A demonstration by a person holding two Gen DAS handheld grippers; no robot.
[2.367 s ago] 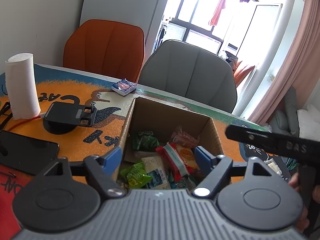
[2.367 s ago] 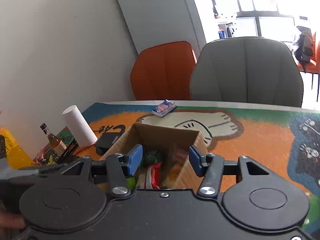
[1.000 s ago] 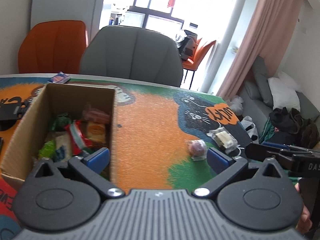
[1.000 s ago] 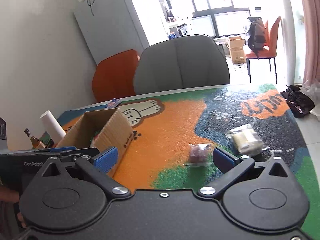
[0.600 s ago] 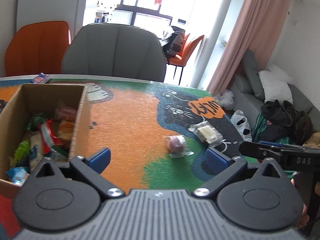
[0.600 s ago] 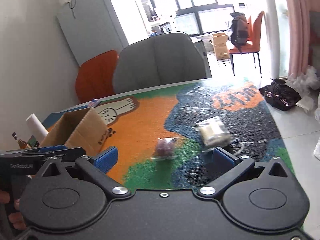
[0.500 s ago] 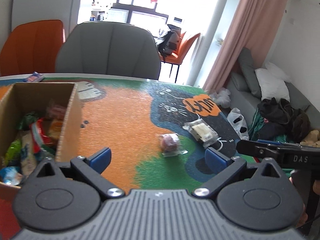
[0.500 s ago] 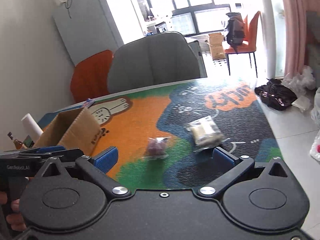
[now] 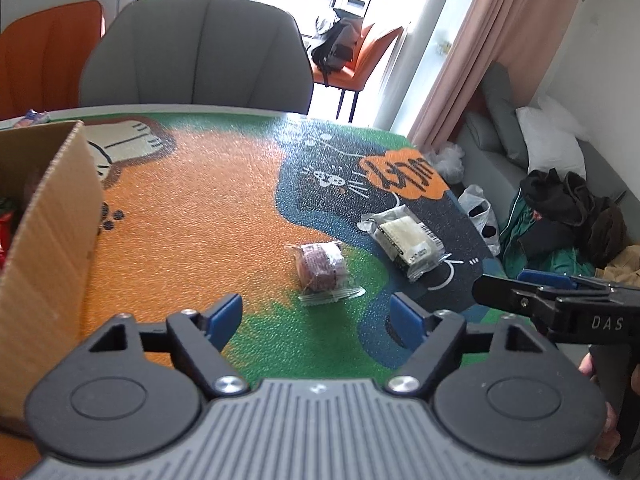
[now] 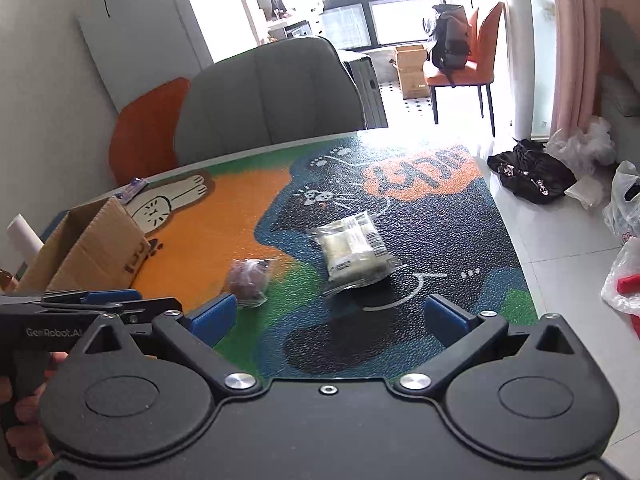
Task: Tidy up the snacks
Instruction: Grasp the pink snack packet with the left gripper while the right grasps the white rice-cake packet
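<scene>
Two wrapped snacks lie on the colourful table mat: a small reddish-brown one in clear wrap (image 9: 322, 266) (image 10: 249, 277) and a pale rectangular pack (image 9: 404, 238) (image 10: 352, 250) to its right. My left gripper (image 9: 316, 316) hovers just short of the reddish snack, its jaws closing with nothing between them. My right gripper (image 10: 326, 316) stands wide open just short of the pale pack, nothing in it. The cardboard box (image 9: 48, 216) (image 10: 86, 246) with snacks inside sits at the left.
A grey chair (image 9: 196, 52) and an orange chair (image 10: 144, 128) stand behind the table. A small blue packet (image 10: 134, 189) lies at the far edge, a paper roll (image 10: 24, 236) left of the box. The table's right edge drops to the floor with bags (image 10: 532, 170).
Both grippers swung right from over the box and came down toward the two loose snacks, which now look larger. The left gripper's jaws have narrowed.
</scene>
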